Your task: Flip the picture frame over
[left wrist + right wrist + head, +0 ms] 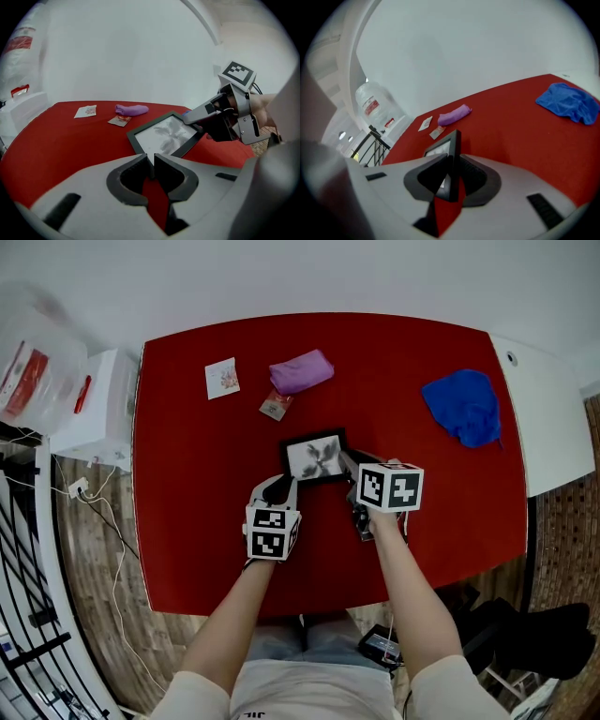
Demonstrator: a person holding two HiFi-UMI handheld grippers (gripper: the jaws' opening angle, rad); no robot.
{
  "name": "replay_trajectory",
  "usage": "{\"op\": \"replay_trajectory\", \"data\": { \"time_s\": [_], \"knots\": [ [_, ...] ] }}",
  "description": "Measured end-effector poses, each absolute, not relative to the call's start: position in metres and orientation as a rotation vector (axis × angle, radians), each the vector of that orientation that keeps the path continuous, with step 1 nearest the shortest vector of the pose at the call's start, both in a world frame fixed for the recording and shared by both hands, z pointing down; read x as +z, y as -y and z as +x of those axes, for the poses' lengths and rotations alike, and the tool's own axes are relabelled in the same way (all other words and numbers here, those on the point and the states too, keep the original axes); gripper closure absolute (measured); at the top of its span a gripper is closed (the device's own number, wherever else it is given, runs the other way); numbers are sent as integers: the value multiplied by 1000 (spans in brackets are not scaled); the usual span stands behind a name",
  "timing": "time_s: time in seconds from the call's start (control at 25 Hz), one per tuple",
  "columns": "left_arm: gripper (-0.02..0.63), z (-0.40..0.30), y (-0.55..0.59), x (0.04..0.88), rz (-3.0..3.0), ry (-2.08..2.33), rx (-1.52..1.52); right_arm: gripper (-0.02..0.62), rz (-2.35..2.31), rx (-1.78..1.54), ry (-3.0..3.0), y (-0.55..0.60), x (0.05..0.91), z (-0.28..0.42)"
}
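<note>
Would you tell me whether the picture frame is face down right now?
No, the picture frame has its grey print side facing up in the head view.

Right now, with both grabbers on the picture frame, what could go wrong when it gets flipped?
1. The left gripper and the right gripper each pinch only the thin rim of the picture frame, so it might slip and drop onto the table.
2. The small packet and the purple pouch lie not far beyond it. Flipped that way, the frame could land on them.
</note>
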State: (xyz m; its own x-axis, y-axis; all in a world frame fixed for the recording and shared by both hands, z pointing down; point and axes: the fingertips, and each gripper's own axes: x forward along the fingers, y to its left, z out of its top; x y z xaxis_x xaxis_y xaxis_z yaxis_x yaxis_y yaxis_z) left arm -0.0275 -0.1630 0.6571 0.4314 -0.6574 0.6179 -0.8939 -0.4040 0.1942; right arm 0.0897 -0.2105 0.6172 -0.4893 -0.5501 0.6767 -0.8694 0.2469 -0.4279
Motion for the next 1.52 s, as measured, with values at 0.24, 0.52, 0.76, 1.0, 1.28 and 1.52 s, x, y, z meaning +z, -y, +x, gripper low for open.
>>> {"op": "replay_trajectory", "data": {
  "time_s": [0.24,0.52,0.76,1.0,1.28,1.52],
  "knots": [
    [554,-24,163,659,2186,1301,654,526,1275,863,2030,211,637,97],
    [560,-22,165,661,2188,1305,673,526,1264,660,1932,211,655,100],
    [578,-20,166,660,2197,1308,667,527,1296,693,1901,210,667,103],
    [583,-22,166,661,2186,1319,658,526,1317,667,1927,210,666,102],
    [581,-28,170,655,2176,1345,587,449,1355,604,1979,210,651,96],
    [594,-44,148,597,2259,1376,605,454,1365,508,2033,182,593,95]
  ]
}}
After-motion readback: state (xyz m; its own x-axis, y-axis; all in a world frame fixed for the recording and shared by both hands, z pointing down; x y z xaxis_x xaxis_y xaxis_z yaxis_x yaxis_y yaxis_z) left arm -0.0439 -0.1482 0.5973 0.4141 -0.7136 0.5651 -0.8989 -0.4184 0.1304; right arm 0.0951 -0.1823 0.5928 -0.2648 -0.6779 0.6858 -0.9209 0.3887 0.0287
